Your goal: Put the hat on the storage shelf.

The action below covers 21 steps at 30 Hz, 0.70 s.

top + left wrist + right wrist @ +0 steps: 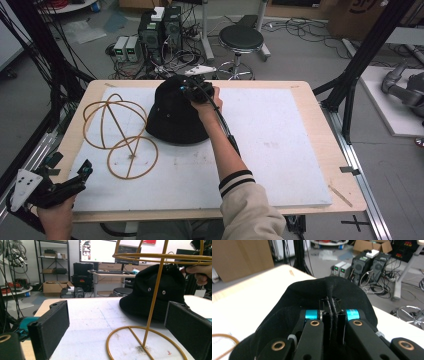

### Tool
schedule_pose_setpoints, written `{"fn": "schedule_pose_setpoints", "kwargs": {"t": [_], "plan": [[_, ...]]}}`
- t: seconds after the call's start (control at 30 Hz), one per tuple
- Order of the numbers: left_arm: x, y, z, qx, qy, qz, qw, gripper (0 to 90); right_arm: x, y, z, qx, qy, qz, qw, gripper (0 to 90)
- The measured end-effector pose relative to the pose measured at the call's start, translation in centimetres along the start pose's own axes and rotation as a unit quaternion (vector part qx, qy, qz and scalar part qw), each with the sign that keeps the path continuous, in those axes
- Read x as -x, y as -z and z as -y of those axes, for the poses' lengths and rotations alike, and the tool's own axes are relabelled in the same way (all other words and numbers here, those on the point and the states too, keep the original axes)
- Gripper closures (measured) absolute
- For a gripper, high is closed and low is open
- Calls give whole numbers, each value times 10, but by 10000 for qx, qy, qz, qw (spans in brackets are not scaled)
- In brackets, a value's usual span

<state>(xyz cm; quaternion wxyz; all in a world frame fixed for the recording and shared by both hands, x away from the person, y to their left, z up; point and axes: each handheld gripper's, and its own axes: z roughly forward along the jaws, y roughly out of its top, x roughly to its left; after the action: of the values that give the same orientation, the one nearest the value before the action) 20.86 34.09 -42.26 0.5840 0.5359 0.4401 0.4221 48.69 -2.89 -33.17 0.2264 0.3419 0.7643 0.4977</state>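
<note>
A black hat (175, 117) sits on the white board (280, 145) that covers the wooden worktop (320, 115), toward the far middle of it. The right claw (196, 89) is on the hat's crown, and in the right gripper view its jaws are pressed together on a pinched fold of the hat's black cloth (331, 305). Just left of the hat lies a yellow wire stand (120, 135), its round base ring flat on the board and its upper hoops tilted over; its rim is close beside the hat's brim. The left claw (75, 181) hangs at the near left corner of the worktop, well apart from the hat, its jaws wide apart and gripping nothing. In the left gripper view the stand's upright rod (153, 302) rises between those jaws, with the hat behind it
</note>
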Motion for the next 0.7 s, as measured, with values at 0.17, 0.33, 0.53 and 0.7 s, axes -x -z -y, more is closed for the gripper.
{"fn": "schedule_pose_setpoints", "kwargs": {"t": [0.17, 0.33, 0.53, 0.7], "plan": [[1, 0, 0, 5, 9, 6, 10000, 62, 8, 22, -12, 420, -239, -48, 9988, 897], [1, -1, 0, 7, 20, -2, 10000, 62, 16, 40, -23, 697, -357, 49, 9969, 897], [1, -1, -1, 34, 55, -13, 10000, 63, 18, 66, -42, 1021, -351, 71, 9941, 897], [0, 1, -1, 97, 70, 5, 9999, 63, 13, 84, -63, 1277, -239, 70, 9915, 897]]}}
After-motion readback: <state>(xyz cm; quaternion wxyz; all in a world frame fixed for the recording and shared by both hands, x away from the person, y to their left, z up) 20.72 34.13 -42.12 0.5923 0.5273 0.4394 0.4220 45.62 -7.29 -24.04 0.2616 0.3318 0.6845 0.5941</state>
